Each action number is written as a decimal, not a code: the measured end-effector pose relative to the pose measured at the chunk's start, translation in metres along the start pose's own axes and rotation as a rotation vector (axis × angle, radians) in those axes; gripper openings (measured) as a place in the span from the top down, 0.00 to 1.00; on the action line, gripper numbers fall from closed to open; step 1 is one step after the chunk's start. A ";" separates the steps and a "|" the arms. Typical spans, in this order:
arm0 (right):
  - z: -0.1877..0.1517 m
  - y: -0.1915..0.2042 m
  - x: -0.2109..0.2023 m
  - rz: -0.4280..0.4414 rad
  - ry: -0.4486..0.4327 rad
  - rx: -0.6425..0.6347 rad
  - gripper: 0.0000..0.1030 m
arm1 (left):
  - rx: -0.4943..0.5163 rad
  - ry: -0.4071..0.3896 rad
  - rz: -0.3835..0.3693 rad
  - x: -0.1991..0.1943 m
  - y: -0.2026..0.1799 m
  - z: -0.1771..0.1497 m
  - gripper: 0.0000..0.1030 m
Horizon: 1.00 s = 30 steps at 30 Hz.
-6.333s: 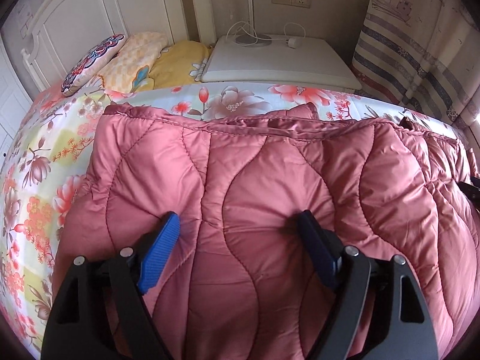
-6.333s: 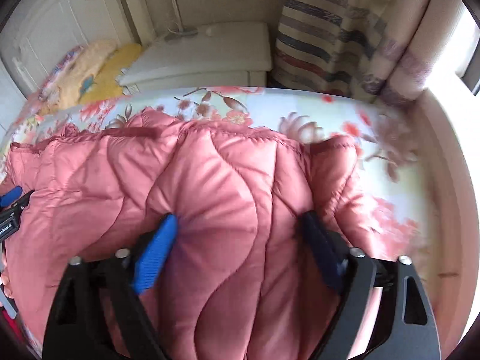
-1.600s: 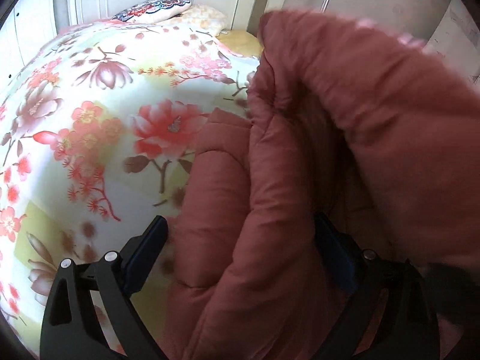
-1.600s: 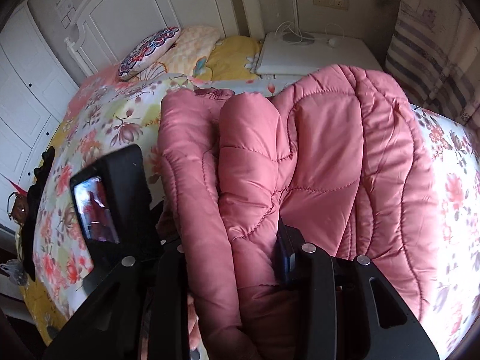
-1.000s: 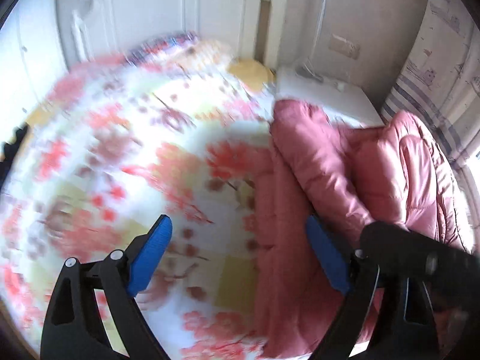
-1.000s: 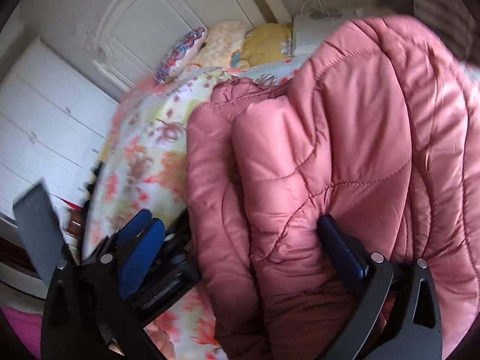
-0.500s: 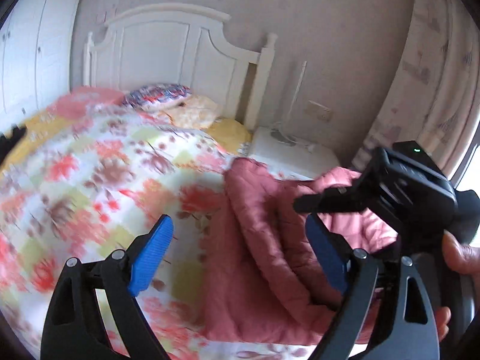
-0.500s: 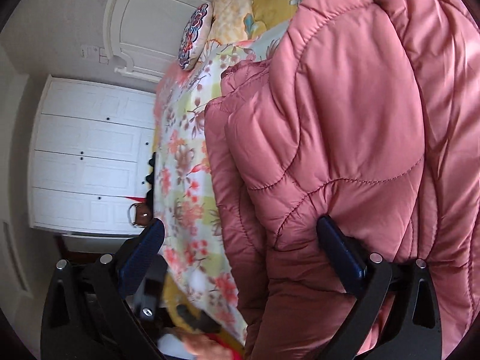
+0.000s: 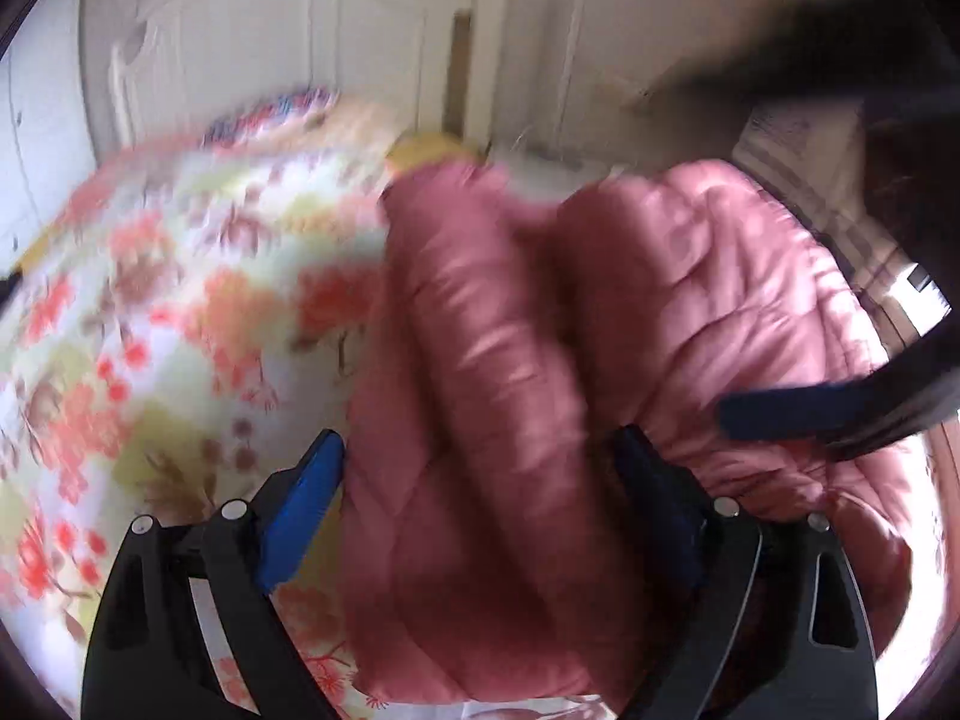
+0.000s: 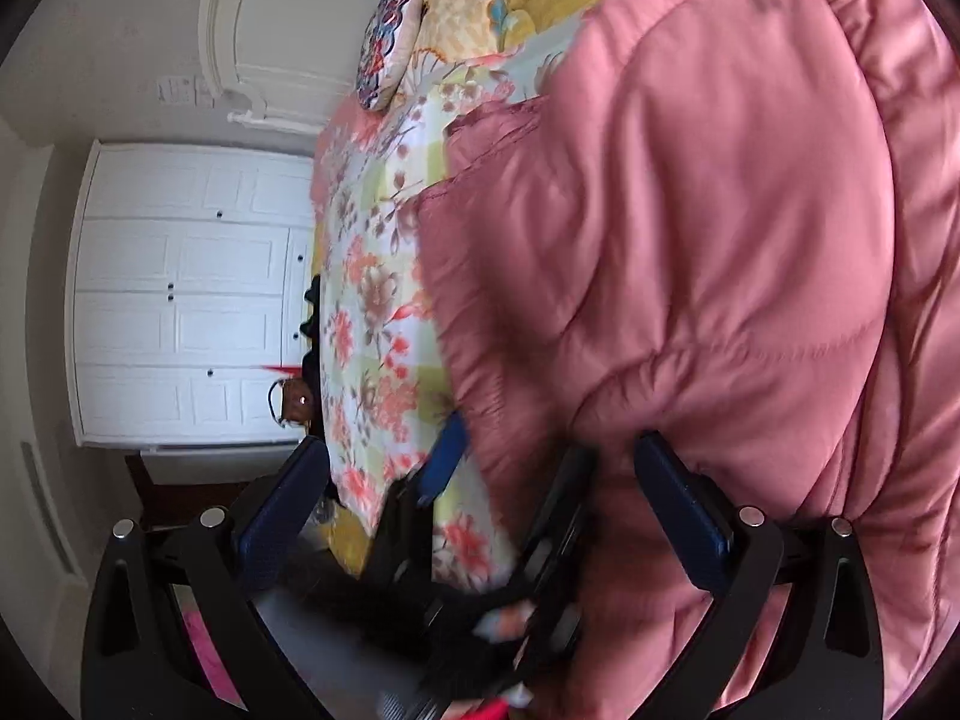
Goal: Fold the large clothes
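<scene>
A pink quilted jacket [image 9: 540, 360] lies folded in thick rolls on the flowered bed sheet [image 9: 150, 300]. My left gripper [image 9: 477, 441] is open, with the near left edge of the jacket bulging between its blue pads; this view is blurred. One finger [image 9: 798, 411] of my right gripper reaches in from the right, over the jacket. In the right wrist view the jacket [image 10: 720, 240] fills the right half. My right gripper [image 10: 480, 450] is open there, its right pad against the jacket, and the left gripper [image 10: 507, 480] sits between its fingers at the jacket's edge.
Pillows [image 10: 384, 42] lie at the white headboard [image 9: 270, 48]. A white wardrobe [image 10: 180, 288] stands beyond the far side of the bed, with a dark bag [image 10: 294, 402] by the bed edge. A striped curtain [image 9: 792, 138] hangs beyond the jacket.
My left gripper has dropped down and forward onto the jacket's edge, so the jacket now sits between its pads. The right gripper stays open against the jacket, now tilted further over.
</scene>
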State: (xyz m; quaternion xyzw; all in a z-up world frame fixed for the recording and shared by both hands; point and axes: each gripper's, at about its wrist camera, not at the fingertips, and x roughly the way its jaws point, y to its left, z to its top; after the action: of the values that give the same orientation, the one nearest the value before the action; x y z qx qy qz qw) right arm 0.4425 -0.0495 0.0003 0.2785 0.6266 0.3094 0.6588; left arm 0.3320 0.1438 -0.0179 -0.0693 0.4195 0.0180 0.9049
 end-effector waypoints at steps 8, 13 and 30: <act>-0.049 0.046 -0.085 -0.271 -0.209 -0.386 0.05 | 0.019 0.027 0.051 0.008 0.007 -0.002 0.09; -0.104 0.040 -0.099 -0.895 -0.468 -0.653 0.04 | 0.034 0.018 0.060 0.006 0.007 0.000 0.09; -0.095 0.017 0.044 -1.177 -0.353 -0.882 0.05 | 0.008 -0.135 0.204 -0.048 0.025 0.052 0.10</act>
State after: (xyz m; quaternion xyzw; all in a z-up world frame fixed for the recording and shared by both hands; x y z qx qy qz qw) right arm 0.3472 -0.0073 -0.0209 -0.3459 0.3753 0.0794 0.8563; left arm 0.3379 0.1766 0.0495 -0.0212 0.3625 0.1130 0.9249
